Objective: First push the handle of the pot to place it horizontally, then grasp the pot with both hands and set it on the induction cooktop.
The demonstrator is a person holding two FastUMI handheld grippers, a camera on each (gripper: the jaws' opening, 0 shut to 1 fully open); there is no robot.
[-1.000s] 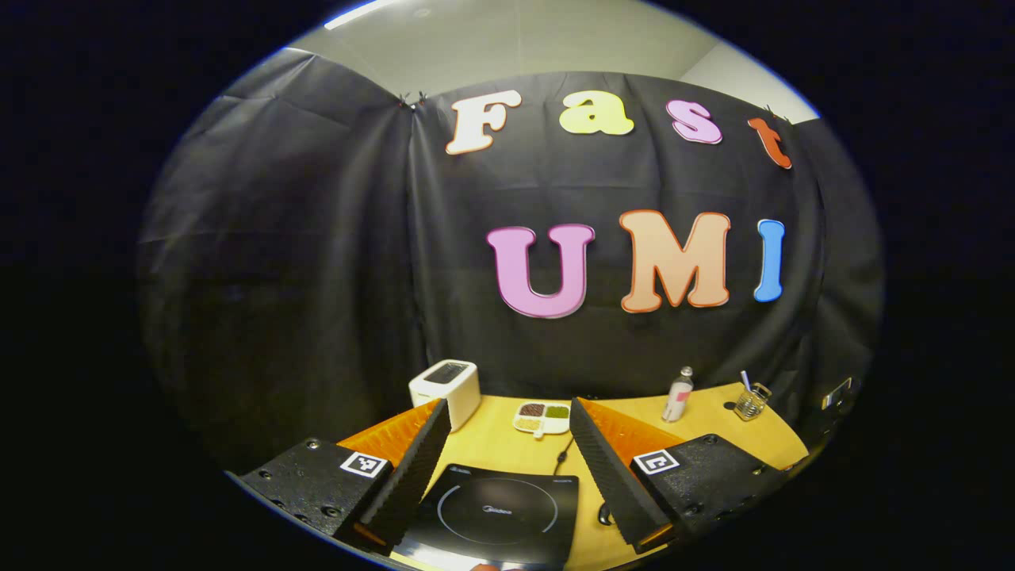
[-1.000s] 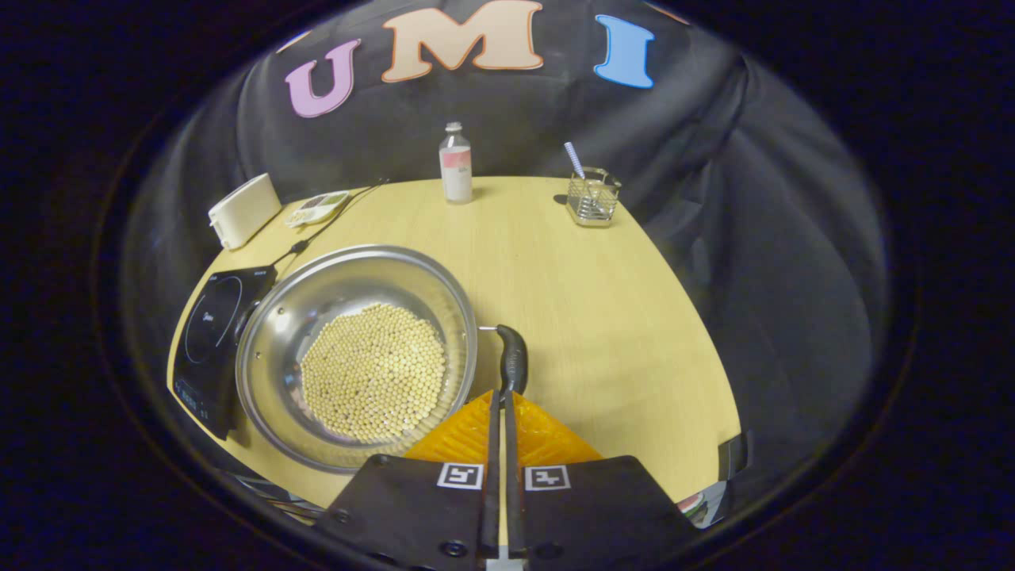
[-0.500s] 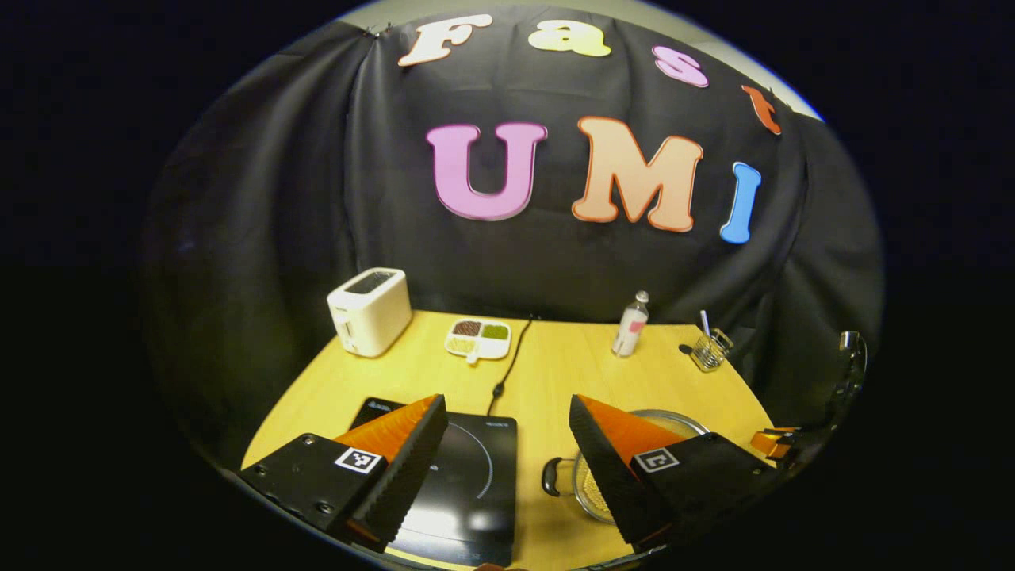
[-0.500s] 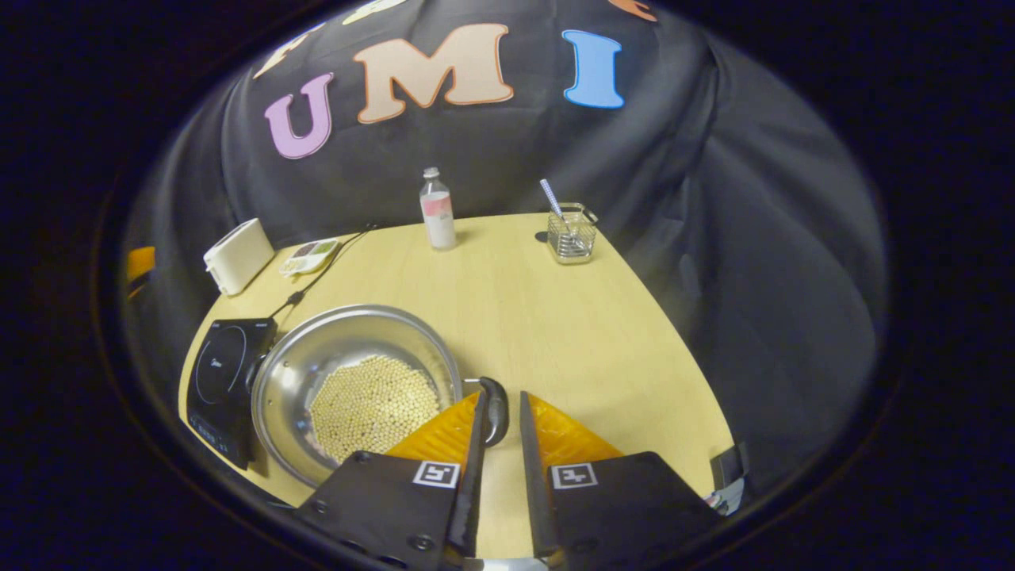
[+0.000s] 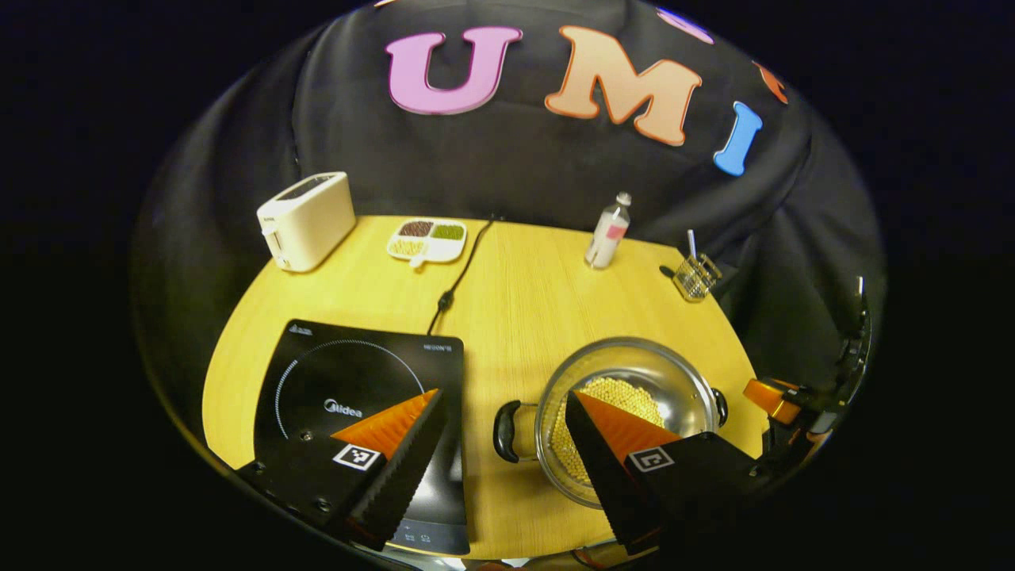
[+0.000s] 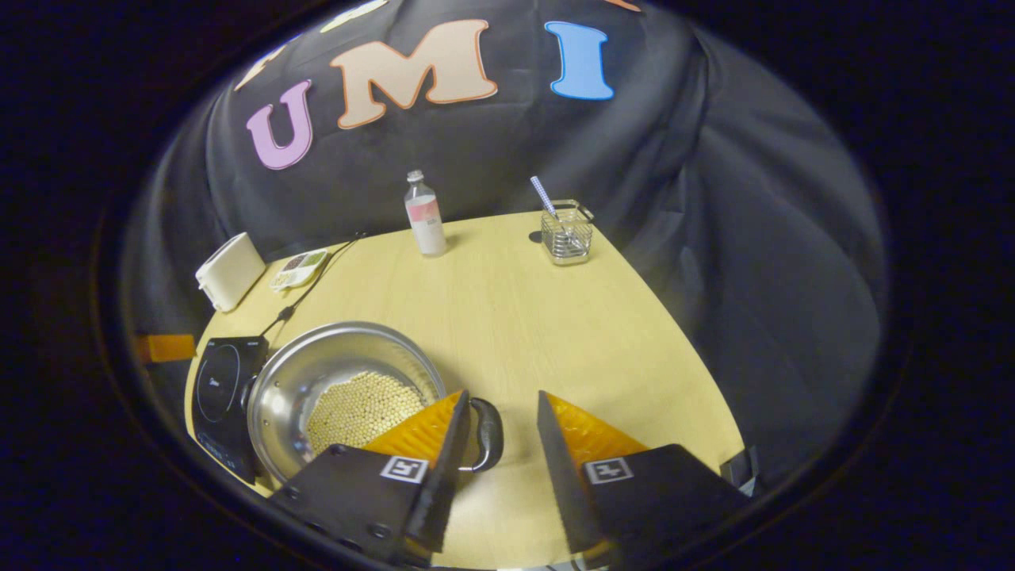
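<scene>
we have opened the right gripper (image 6: pixel 499 460) around the pot (image 6: pixel 317 381) handle (image 6: pixel 485 434); left gripper (image 5: pixel 499 452) wide open, empty; grasp next.

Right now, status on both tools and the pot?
Left tool open, above pot handle. Right tool open at other handle. Pot of beans beside cooktop, not lifted. Nothing between them.

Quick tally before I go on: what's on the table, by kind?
Cookware: 1, pot
Appliances: 2, cooktop, toaster
Dishes: 1, divided tray
Bottles: 1, bottle
Holders: 1, wire holder
Total: 6
</scene>
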